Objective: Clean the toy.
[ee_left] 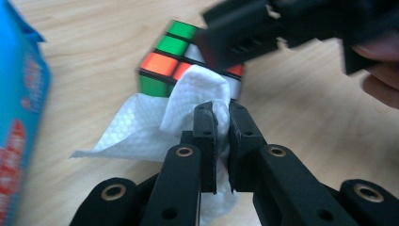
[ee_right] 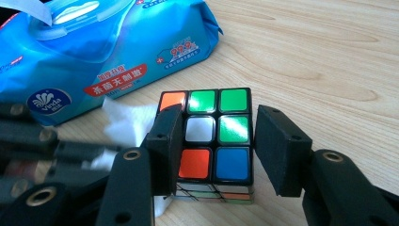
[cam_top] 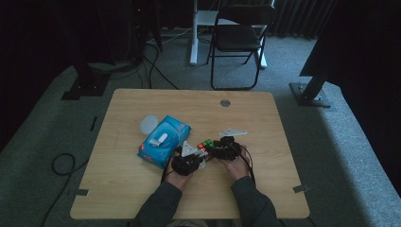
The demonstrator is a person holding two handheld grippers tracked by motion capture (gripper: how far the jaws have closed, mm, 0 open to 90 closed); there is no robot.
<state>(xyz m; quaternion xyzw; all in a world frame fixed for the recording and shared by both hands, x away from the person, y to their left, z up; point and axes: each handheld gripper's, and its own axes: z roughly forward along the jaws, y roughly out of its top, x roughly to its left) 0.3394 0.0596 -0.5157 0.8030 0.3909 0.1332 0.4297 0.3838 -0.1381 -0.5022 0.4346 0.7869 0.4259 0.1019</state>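
A scrambled puzzle cube (ee_right: 221, 127) rests on the wooden table (cam_top: 142, 189) just right of the blue wipes pack. My right gripper (ee_right: 214, 141) straddles it, with one pad against each side, and holds it in place. My left gripper (ee_left: 222, 110) is shut on a crumpled white wipe (ee_left: 141, 132), which is pressed against the cube's (ee_left: 162, 59) near side. In the high view both grippers meet at the cube (cam_top: 205, 145) near the table's middle, the left gripper (cam_top: 201, 160) from the left and the right gripper (cam_top: 216, 150) from the right.
The blue wipes pack (cam_top: 164, 141) lies left of the cube, its lid flipped up (ee_right: 70, 14). A pale round disc (cam_top: 148, 124) sits beside it. A small round grommet (cam_top: 225, 102) marks the far edge. A folding chair (cam_top: 239, 38) stands beyond the table.
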